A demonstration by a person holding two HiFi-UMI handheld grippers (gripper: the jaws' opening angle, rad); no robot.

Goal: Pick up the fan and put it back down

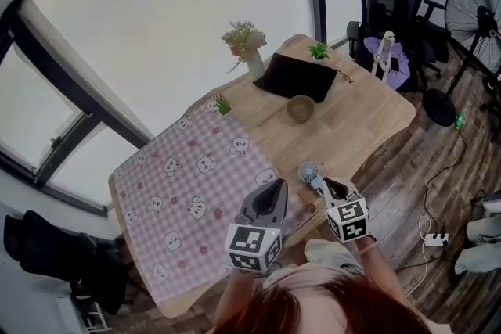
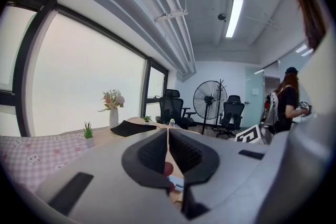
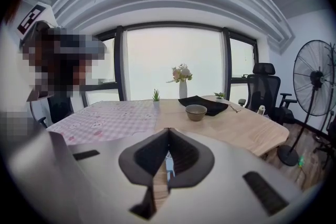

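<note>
1. Right gripper (image 3: pixel 168 132): the jaws are drawn fully together and the tips meet. In the right gripper view a pale blue sliver of the handheld fan (image 1: pixel 310 172) shows in the slit between them. In the head view the handle's near end runs straight into the tips. I read this as a pinch on the end of the handle.
2. Left gripper (image 2: pixel 168 131): the jaws are together with nothing clamped. It hangs over the near edge of the checked cloth (image 1: pixel 188 176), just beside the right gripper, and takes no part in the grasp.
3. Fan location: at the near edge of the wooden table (image 1: pixel 368 121), over bare wood just right of the cloth's border and close to the person. It is well apart from the bowl (image 1: pixel 300 107) farther up the table.
4. Progress (judgement): the grasp looks made and the lift looks barely begun, if at all. From above I cannot tell whether the fan is clear of the wood. Left to do: raise it clear, lower it back and let go.
5. Orientation: the long axis runs from handle to head. It starts at the right gripper's tips and heads away from the person, slanting up and left in the head view, roughly toward the bowl. The round head is the far end and the handle the near end. From above the head shows as nearly a full circle, so the fan lies close to flat, face up, not standing.
</note>
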